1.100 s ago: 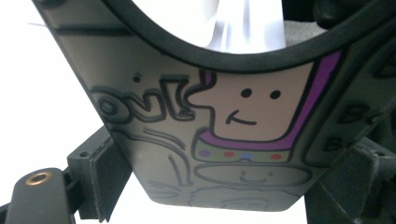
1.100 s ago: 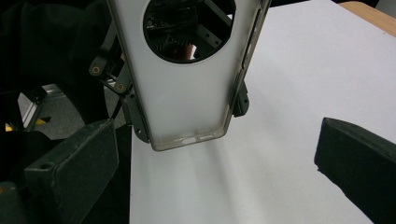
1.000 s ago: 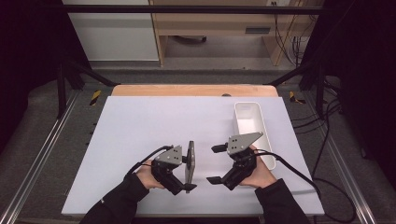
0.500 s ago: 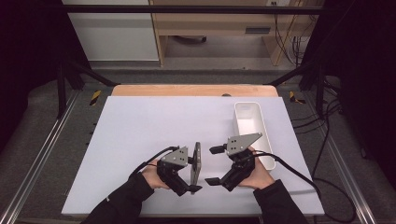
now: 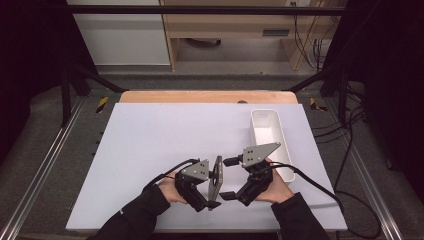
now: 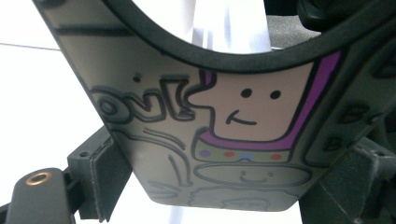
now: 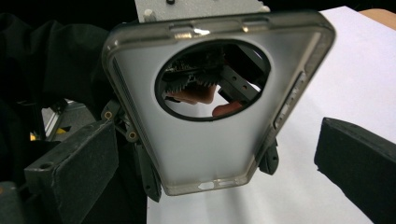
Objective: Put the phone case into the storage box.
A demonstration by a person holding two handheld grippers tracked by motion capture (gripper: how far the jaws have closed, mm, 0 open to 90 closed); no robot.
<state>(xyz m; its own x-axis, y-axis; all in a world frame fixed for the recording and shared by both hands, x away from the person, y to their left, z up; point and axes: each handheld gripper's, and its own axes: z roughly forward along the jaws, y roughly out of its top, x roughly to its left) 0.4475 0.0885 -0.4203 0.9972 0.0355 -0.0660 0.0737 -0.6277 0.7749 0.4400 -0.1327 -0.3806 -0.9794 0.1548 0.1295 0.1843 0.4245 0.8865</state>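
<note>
A grey translucent phone case (image 5: 216, 181) with a round camera cutout is clamped upright in the left gripper (image 5: 212, 192). The right gripper (image 5: 226, 178) is held wide open and empty beside it, above the white bench (image 5: 150, 135).

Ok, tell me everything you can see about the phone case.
The phone case is translucent smoky-grey soft plastic, with a large round camera opening and side button cutouts. Its back carries a cartoon print: a smiling face framed in purple. It stands on edge above the white table, clamped in the left gripper, facing the open right gripper.
</note>
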